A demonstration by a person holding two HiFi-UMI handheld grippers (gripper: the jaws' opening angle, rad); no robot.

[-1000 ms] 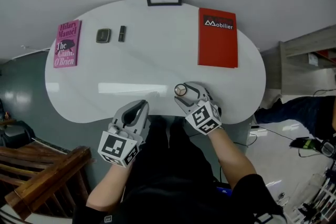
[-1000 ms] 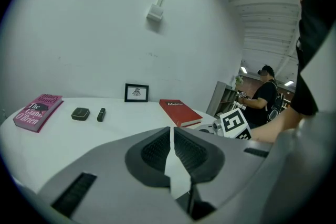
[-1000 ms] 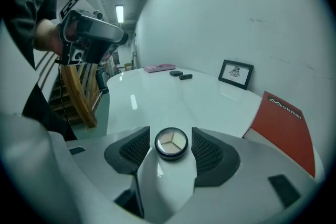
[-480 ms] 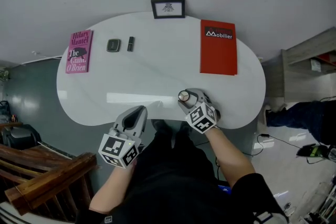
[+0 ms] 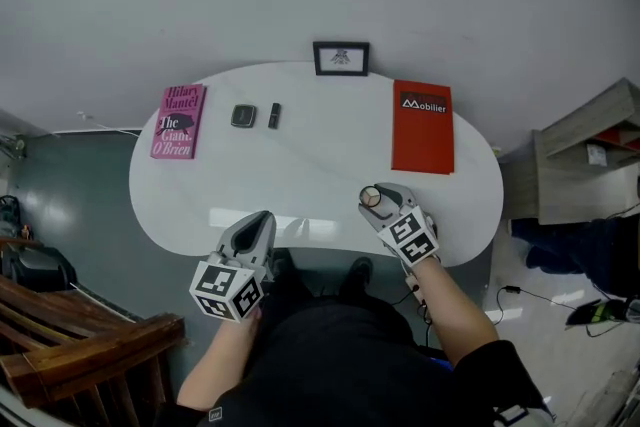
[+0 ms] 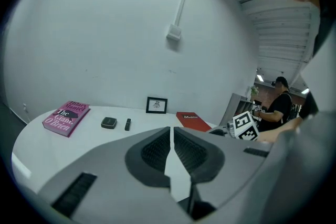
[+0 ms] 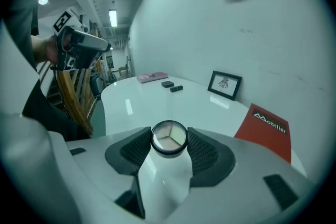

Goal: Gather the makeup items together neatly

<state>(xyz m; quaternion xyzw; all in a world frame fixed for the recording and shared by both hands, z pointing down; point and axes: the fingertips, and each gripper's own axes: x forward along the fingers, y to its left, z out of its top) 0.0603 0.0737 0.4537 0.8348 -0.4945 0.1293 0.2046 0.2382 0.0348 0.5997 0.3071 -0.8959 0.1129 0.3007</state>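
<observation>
Grasping, right gripper [image 5: 372, 200]: squeezed a round compact [image 7: 168, 138] above the white table [image 5: 320, 155]
Left gripper [image 6: 171, 131]: was clenched on nothing

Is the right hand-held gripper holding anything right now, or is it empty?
Holding. The right hand-held gripper is shut on a small round makeup pot; its pads press the black rim from both sides.

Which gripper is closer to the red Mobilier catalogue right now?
Right. The right gripper, shut on a round compact, sits just below the red catalogue in the head view; the left gripper, shut and empty, is far off to its lower left.
</observation>
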